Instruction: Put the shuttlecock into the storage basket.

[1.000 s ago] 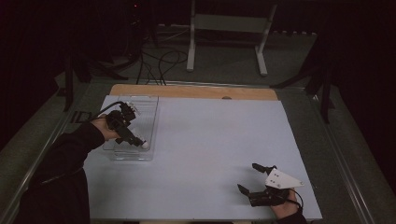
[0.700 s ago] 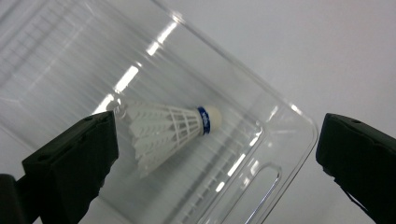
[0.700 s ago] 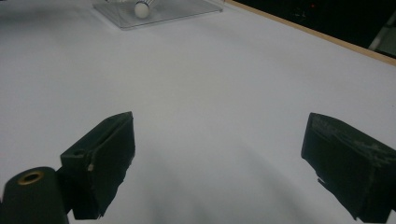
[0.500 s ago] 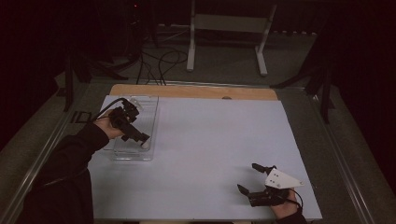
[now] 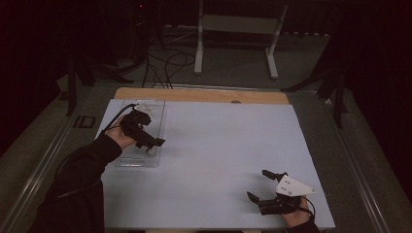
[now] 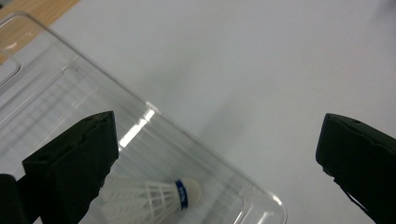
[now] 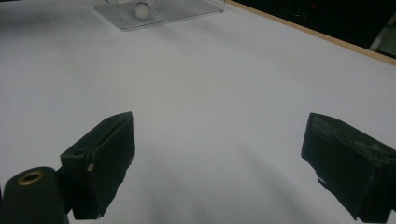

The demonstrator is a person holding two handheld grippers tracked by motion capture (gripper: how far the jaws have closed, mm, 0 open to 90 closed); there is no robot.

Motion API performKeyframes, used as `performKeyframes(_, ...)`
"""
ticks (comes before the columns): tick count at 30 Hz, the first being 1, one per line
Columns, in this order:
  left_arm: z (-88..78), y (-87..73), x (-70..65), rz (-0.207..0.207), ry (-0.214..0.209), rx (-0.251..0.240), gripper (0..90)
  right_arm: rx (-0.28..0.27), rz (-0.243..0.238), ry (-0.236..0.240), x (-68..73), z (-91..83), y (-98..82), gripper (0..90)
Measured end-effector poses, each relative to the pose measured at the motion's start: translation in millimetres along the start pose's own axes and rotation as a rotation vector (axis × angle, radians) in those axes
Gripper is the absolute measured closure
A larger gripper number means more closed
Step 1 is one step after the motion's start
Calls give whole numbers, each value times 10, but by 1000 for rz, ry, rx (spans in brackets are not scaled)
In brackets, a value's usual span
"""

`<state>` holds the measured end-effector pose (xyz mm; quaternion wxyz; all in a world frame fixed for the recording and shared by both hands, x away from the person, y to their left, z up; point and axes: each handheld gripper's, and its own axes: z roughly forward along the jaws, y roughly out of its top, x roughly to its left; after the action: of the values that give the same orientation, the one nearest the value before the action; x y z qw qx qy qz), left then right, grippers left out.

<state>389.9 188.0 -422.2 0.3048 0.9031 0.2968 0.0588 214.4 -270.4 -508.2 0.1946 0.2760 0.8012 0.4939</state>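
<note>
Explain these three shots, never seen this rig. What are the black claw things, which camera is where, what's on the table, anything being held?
No robot here: a person holds a hand-held two-jaw gripper in each hand. The high view looks down from above the person's side of the table; the left gripper is over a clear plastic tray, and the right gripper sits low near the front edge of the white table. The other two shots come from cameras riding on each gripper, looking out between its own black jaws. In the left gripper view a white shuttlecock with a blue band lies inside the tray. Both grippers have jaws spread wide, and nothing is held between them.
</note>
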Motion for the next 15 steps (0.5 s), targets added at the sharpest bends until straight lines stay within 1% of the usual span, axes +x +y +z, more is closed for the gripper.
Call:
performKeyframes(1,2,0,-6,0,2,-8,1,1,0,-1,-1,1,0,97)
performKeyframes(2,5,2,-14,-7,-6,-13,1,1,1,0,-1,3,-1,97)
performKeyframes(4,6,8,-24,1,-3,-18,1,1,1,0,-2,3,-1,97)
performKeyframes(6,10,15,-37,-5,-16,-33,1,0,2,2,-4,3,-1,97)
performKeyframes(11,38,40,-85,9,-10,-50,1,0,1,1,-3,3,-1,97)
performKeyframes(12,46,45,-98,6,-12,-55,1,1,1,0,-3,3,-1,97)
performKeyframes(13,54,50,-110,4,-17,-67,1,-1,0,0,-3,2,-1,97)
performKeyframes(14,57,56,-117,11,-20,-71,1,-2,0,-1,-4,0,0,97)
performKeyframes(15,67,60,-132,5,-25,-81,1,-3,-2,-1,-6,0,0,97)
